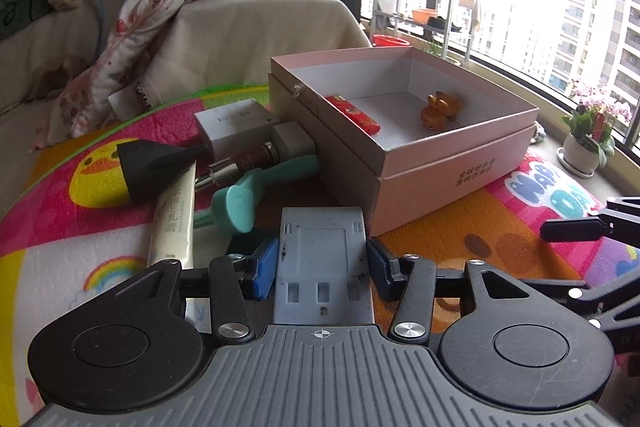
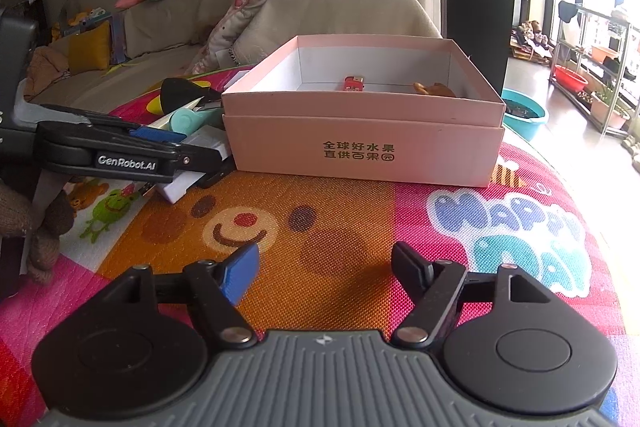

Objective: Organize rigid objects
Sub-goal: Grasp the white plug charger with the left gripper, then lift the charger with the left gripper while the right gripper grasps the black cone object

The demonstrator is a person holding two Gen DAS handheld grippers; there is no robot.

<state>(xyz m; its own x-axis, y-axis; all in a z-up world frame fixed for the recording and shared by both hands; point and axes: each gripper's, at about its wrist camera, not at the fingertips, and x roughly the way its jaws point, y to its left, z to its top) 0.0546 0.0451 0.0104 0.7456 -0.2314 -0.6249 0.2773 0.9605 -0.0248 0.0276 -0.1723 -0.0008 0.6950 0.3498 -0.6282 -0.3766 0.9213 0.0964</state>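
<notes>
Left wrist: left tool (image 1: 323, 269) clamps scuffed grey-blue slotted plate (image 1: 322, 259); right tool (image 2: 324, 273) spread, holding nothing.

Left gripper clamped, right one wide open

Left gripper (image 1: 322, 267) sits low with both blue pads pressed against a grey plate (image 1: 323, 263). Right gripper (image 2: 325, 267) hovers low over the mat, jaws spread apart, holding nothing.
</notes>
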